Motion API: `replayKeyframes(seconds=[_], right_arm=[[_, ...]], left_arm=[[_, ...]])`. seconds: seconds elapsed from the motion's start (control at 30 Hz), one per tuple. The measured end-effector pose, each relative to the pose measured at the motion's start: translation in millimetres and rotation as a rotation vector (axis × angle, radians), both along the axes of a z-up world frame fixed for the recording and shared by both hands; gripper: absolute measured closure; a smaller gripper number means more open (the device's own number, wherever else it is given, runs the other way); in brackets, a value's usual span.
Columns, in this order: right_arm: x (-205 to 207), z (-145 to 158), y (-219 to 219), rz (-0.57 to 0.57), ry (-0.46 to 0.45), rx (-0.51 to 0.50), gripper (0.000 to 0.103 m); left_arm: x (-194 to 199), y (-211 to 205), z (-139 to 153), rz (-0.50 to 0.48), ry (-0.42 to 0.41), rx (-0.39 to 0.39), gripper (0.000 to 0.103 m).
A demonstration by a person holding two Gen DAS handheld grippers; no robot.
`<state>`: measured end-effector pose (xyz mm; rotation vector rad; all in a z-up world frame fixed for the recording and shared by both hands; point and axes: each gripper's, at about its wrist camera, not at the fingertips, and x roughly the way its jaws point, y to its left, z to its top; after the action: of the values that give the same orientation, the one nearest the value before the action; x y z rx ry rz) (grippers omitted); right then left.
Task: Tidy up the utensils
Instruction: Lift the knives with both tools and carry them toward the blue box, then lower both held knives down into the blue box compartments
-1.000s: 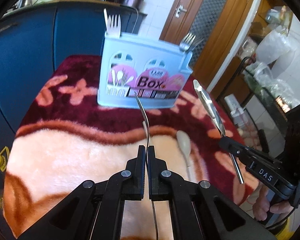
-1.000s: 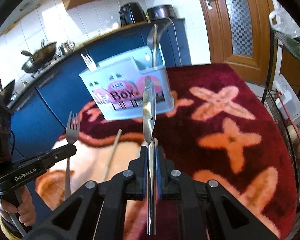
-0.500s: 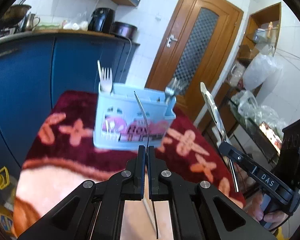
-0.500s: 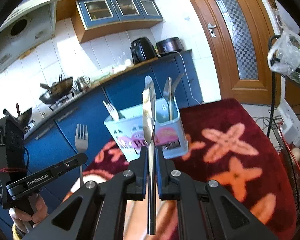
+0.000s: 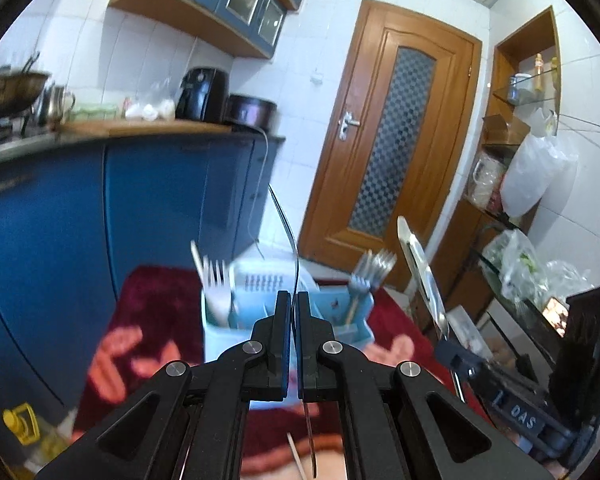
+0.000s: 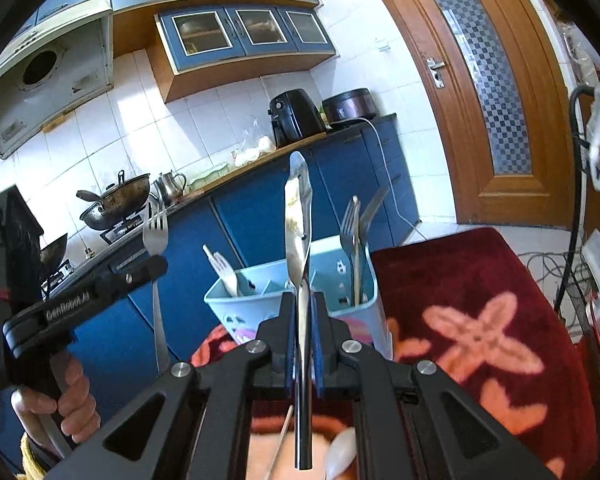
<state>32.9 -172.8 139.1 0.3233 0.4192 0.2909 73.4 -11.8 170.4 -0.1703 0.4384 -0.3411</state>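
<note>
**Both utensils lifted, caddy ahead and below**

My left gripper [image 5: 293, 300] is clamped on a fork [image 6: 155, 232], tines up, long axis near vertical. The blue caddy [image 6: 340, 268] sits ahead and below both tips, on the red cloth [image 6: 480, 280]. My right gripper [image 6: 301, 300] is clamped on a knife [image 6: 298, 216], also upright. Judgement: each needs tipping over before dropping into a compartment; neither hand is clearly nearer.

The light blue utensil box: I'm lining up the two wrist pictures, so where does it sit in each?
Left wrist view: the light blue utensil box sits low at centre, blurred, partly behind the left gripper.
Right wrist view: the box sits low at centre, behind the right gripper and its knife.
Shared landmark: the wooden door.
</note>
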Motion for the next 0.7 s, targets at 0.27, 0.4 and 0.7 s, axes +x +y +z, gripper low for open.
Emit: replayKeyframes(seconds=[0.27, 0.4, 0.7], right_arm=[[27.3, 8.2, -3.5, 0.013, -0.048, -0.005, 0.094], [42.3, 9.3, -4.1, 0.026, -0.059, -0.001, 0.094], [76.6, 13.5, -5.1, 0.049, -0.125, 0.007, 0.094]], left_arm=[[39.4, -5.8, 21.6, 0.054, -0.099, 0.030, 0.101], [56.6, -6.3, 23.8, 0.082, -0.134, 0.044, 0.101], [86.1, -12.0, 5.5, 0.135, -0.150, 0.084, 0.101]])
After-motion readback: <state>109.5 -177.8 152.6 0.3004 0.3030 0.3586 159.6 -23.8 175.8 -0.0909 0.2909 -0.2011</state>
